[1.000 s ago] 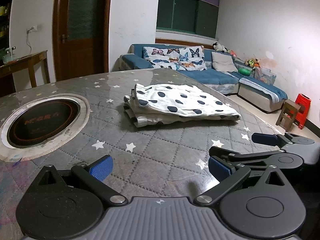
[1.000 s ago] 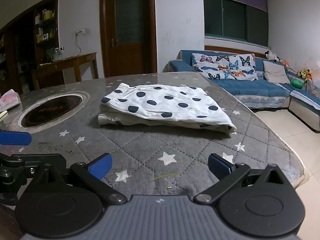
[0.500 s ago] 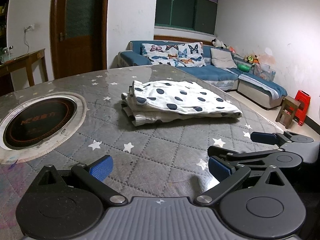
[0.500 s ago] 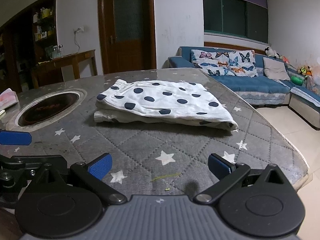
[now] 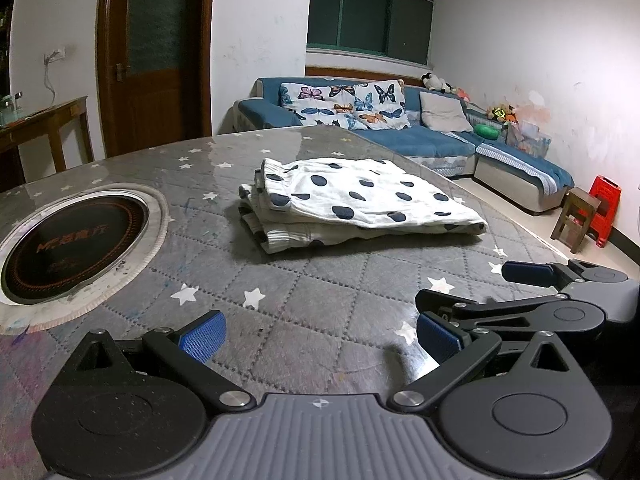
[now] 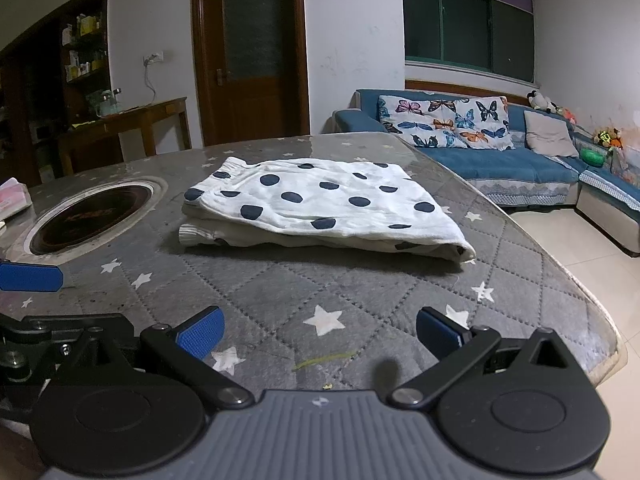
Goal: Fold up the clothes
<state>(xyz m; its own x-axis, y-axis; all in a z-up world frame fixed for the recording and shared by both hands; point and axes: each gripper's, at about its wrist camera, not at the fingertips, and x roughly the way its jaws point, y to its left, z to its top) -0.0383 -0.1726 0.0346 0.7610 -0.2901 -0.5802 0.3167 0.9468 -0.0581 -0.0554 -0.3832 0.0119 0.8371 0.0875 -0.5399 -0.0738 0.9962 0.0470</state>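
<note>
A white garment with dark blue dots [image 5: 352,204] lies folded in a flat stack on the grey star-quilted table [image 5: 320,280]; the right wrist view shows it too [image 6: 320,208]. My left gripper [image 5: 320,332] hovers low over the table, well short of the garment, open with nothing between its blue pads. My right gripper [image 6: 320,332] is also open and empty, at a similar distance from the garment. The right gripper [image 5: 480,296] shows at the right edge of the left wrist view. One blue pad of the left gripper [image 6: 30,277] shows at the left of the right wrist view.
A round inset cooktop [image 5: 68,240] sits in the table left of the garment. The table's curved edge [image 6: 580,304] drops off to the right toward a tiled floor. Behind are a blue sofa [image 5: 400,136], a wooden door [image 5: 156,52], a side table [image 6: 124,128] and small stools [image 5: 588,216].
Both grippers have drawn slightly closer to the folded garment and tilted a little; the garment has not moved. Both stay open.
</note>
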